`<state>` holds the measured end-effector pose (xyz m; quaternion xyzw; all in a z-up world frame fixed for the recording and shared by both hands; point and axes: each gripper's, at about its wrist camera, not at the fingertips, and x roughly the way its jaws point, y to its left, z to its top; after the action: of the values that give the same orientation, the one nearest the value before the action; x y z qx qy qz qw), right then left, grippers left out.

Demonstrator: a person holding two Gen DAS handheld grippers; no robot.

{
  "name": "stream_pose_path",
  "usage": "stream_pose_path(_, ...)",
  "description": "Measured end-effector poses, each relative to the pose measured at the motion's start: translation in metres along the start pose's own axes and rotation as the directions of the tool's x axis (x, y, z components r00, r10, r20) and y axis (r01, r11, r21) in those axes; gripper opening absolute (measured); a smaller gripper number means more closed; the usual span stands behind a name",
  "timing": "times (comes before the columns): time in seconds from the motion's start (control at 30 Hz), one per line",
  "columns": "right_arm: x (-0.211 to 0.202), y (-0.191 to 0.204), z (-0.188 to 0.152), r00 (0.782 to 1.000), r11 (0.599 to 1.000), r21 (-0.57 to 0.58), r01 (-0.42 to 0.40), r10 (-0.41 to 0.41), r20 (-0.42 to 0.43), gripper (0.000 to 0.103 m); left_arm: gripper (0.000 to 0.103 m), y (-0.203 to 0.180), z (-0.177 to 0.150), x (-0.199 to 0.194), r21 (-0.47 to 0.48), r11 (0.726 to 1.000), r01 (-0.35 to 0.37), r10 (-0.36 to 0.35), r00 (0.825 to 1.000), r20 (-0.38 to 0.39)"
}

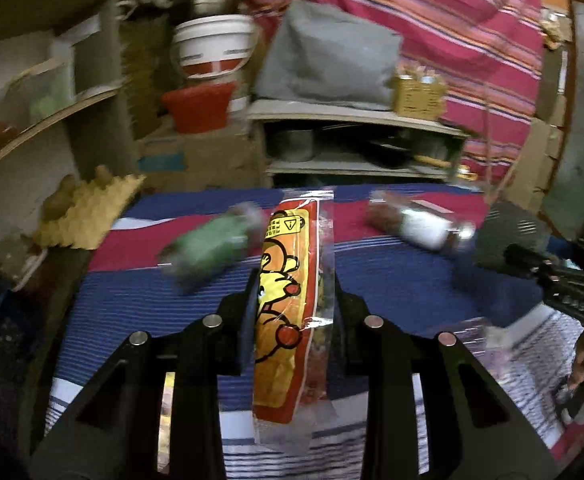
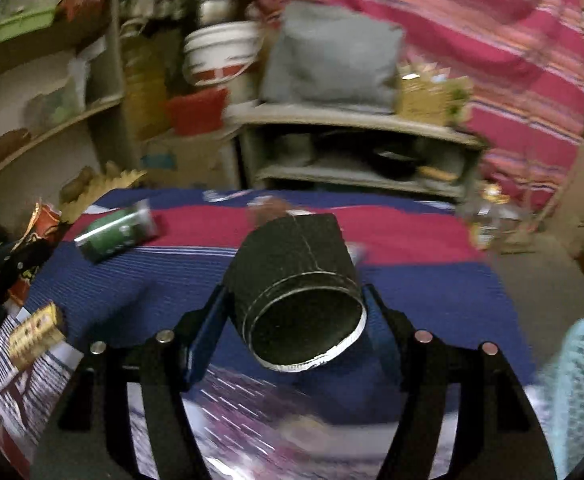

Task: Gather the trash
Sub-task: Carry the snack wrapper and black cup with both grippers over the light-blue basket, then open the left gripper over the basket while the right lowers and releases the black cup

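My left gripper [image 1: 292, 300] is shut on an orange and yellow snack wrapper [image 1: 288, 300] with a cartoon figure, held upright above the striped cloth [image 1: 392, 280]. My right gripper [image 2: 296, 300] is shut on a black cylindrical can [image 2: 296, 280], open end toward the camera; it also shows at the right of the left wrist view [image 1: 508, 236]. A green can [image 1: 208, 244] lies on its side on the cloth, also in the right wrist view [image 2: 116, 232]. A brown bottle with a white label [image 1: 416, 220] lies farther right. A small gold wrapper [image 2: 36, 332] lies at the left.
A light blue perforated basket [image 2: 580, 380] is at the right edge. A low shelf unit [image 1: 356, 140] with pots and a grey bag stands behind the cloth. Buckets [image 1: 212, 52], a cardboard box and wall shelves are at the left. A red striped blanket [image 1: 472, 40] hangs behind.
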<state>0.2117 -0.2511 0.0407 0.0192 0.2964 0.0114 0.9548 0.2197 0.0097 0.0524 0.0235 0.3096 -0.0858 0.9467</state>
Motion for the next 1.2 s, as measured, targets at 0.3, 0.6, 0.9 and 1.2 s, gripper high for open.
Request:
stream_pose_path(0.3, -0.103, -0.140, -0.036, 0.973, 0.972, 0.086, 0.218, -0.224, 0.056, 0.067, 0.030, -0.149, -0.008, -0.006, 0.119, 0.978, 0.171, -0.173, 0.985, 0.006)
stream_pose_path(0.6, -0.147, -0.252, -0.079, 0.938, 0.920, 0.210, 0.332, -0.346, 0.030, 0.067, 0.030, -0.301, -0.031, -0.002, 0.255, 0.903, 0.346, -0.344, 0.938, -0.054)
stream_pose_path(0.9, -0.155, -0.323, -0.114, 0.924, 0.880, 0.303, 0.365, -0.382, -0.005, 0.067, 0.030, -0.414, -0.047, 0.015, 0.333, 0.839, 0.430, -0.420, 0.901, -0.103)
stream_pose_path(1.2, -0.151, -0.337, -0.123, 0.927, 0.879, 0.314, 0.360, -0.375, -0.011, 0.067, 0.034, -0.458, -0.032, 0.025, 0.343, 0.806, 0.482, -0.474, 0.873, -0.113)
